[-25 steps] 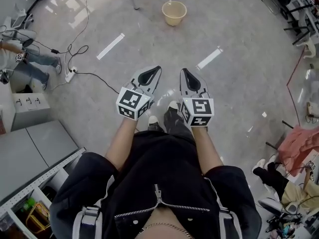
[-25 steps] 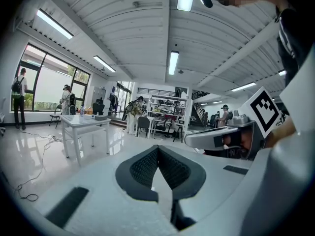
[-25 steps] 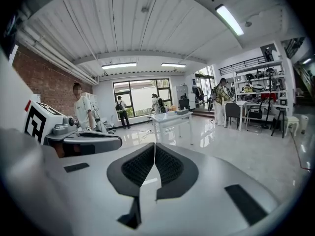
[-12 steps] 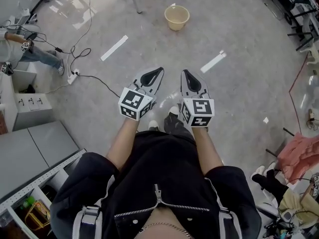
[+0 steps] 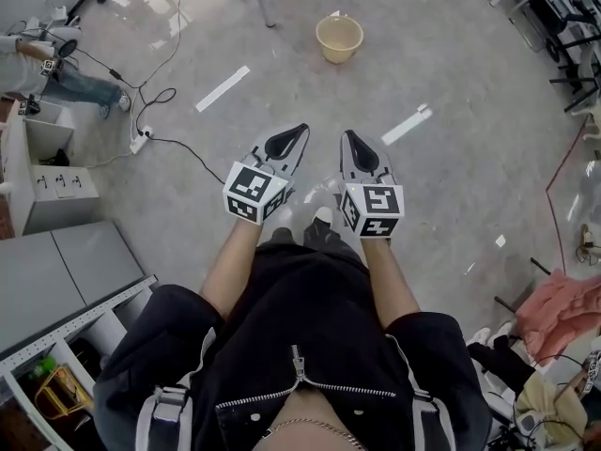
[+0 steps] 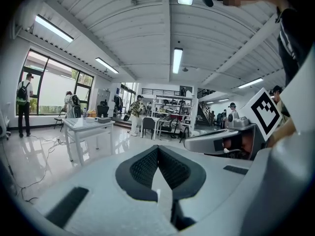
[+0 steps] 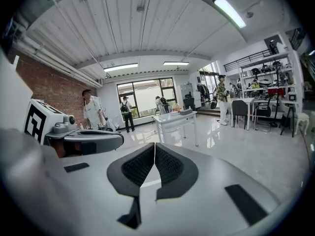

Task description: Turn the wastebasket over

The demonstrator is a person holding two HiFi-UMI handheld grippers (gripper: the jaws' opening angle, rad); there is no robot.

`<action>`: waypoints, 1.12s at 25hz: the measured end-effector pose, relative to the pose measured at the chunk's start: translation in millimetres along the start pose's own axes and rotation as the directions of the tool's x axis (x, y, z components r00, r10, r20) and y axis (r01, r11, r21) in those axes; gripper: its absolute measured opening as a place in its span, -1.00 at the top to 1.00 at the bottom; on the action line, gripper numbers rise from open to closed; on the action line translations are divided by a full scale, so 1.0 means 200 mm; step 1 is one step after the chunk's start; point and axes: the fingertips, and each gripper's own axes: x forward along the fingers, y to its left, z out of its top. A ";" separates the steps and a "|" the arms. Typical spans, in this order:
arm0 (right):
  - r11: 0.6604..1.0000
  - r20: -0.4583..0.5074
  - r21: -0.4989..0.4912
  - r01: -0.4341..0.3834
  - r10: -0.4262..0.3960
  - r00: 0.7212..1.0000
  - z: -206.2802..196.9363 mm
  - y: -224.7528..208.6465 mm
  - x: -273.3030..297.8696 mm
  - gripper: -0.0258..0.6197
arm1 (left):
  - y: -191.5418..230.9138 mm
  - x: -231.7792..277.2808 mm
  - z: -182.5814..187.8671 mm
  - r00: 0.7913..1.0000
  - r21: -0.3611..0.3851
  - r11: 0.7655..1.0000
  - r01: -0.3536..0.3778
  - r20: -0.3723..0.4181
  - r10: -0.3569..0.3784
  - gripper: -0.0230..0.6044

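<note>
Steadily we close on the wastebasket (image 5: 339,38): it stands upright on the floor (image 5: 460,83), well ahead, slightly nearer than a second ago. Our left gripper (image 5: 300,129) and right gripper (image 5: 345,134) carry nothing, jaws pressed together; the turning-over hasn't begun.

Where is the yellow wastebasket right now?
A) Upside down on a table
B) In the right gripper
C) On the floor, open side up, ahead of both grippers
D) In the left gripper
C: the wastebasket stands on the floor with its mouth up, well apart from the left gripper and the right gripper, both shut and empty.
</note>
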 end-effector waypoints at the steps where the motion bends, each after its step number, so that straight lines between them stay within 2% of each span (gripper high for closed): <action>1: 1.000 0.001 -0.002 -0.006 0.006 1.000 0.00 -0.01 0.00 0.89 | 0.00 0.01 0.01 1.000 0.000 1.000 -0.006 0.002 0.006 0.92; 10: 1.000 0.009 0.011 -0.009 0.009 1.000 0.04 -0.16 0.00 0.89 | -0.06 0.16 0.07 1.000 0.015 1.000 -0.003 0.005 0.003 0.92; 20: 1.000 -0.001 0.007 -0.027 0.027 1.000 0.04 -0.12 0.11 0.89 | 0.06 0.20 0.06 1.000 -0.009 1.000 0.010 0.004 -0.010 0.92; 28: 1.000 -0.054 0.006 -0.020 0.020 0.998 0.03 -0.23 0.21 0.89 | 0.13 0.37 0.05 0.999 -0.045 0.998 0.040 0.005 -0.040 0.92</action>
